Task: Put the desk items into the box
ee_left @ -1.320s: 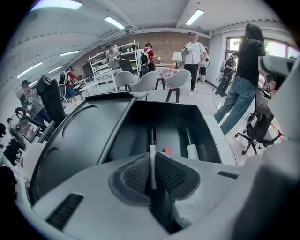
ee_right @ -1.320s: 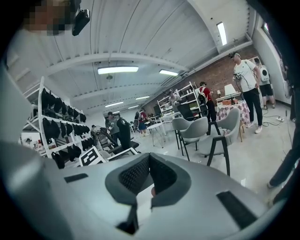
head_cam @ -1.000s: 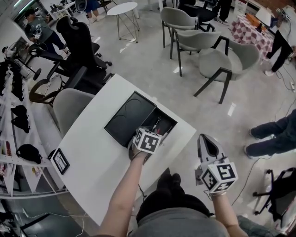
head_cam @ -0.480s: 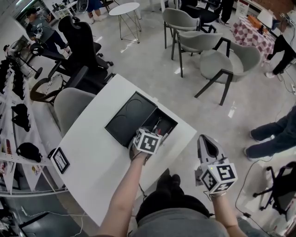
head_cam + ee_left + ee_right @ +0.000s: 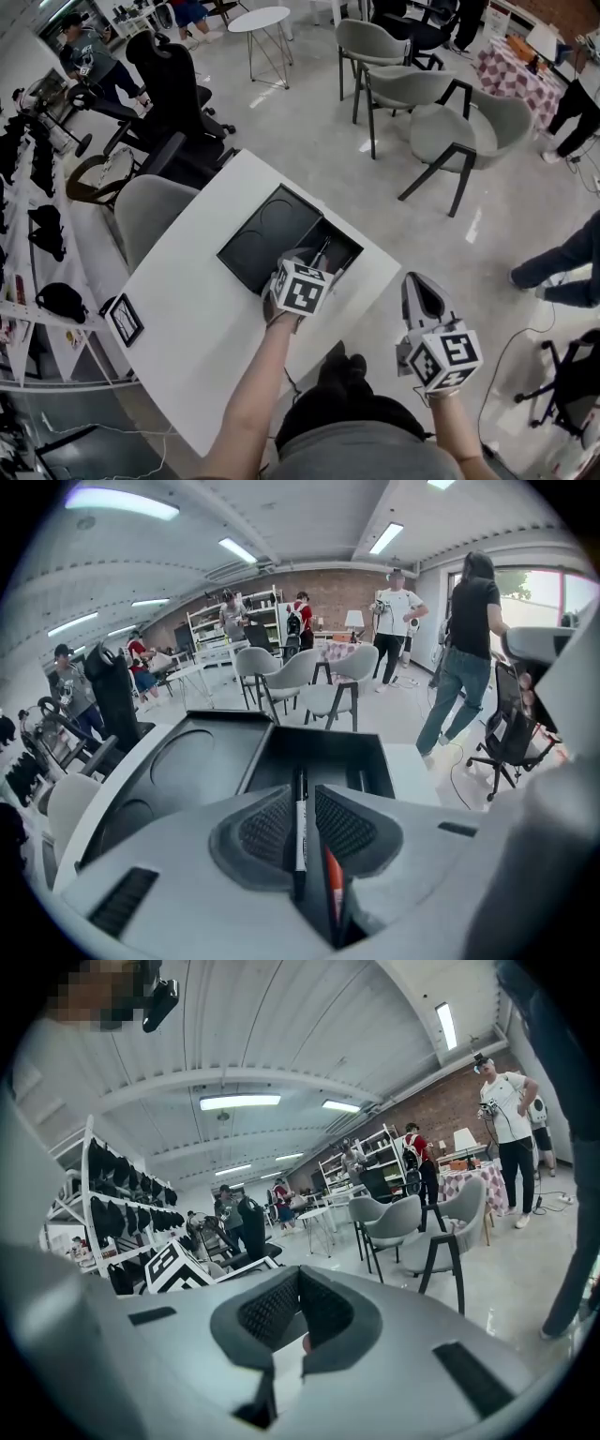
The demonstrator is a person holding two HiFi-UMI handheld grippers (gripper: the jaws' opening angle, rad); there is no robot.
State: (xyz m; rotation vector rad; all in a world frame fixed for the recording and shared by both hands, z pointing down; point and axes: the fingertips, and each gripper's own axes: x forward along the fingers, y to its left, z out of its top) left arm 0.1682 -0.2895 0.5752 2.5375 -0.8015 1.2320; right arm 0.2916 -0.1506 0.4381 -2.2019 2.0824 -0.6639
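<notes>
Marker pen (image 5: 300, 827) first: it lies lengthwise in the open compartment of the black box (image 5: 349, 246) and shows through the gap of the left gripper (image 5: 303, 789), which hangs just above it, pointing steeply down. Those jaws have just been opening. The pen sits between them, but the pads stand clear of its barrel, so nothing is gripped. An orange bit lower in the gap I can't place.

The box stands on the white table (image 5: 197, 319) with its lid (image 5: 267, 234) flat beside it. The right gripper (image 5: 298, 1279) is held off the table's near edge, tips together and empty.

The pen looks light and stiff, with a smooth round barrel — likely to roll or twist if pinched near an end, so mid-barrel and crosswise would be the place to take it. A small dark-framed thing (image 5: 124, 321) lies near the table's left corner, well apart from the box — probably flat and thin, best caught by an edge.
</notes>
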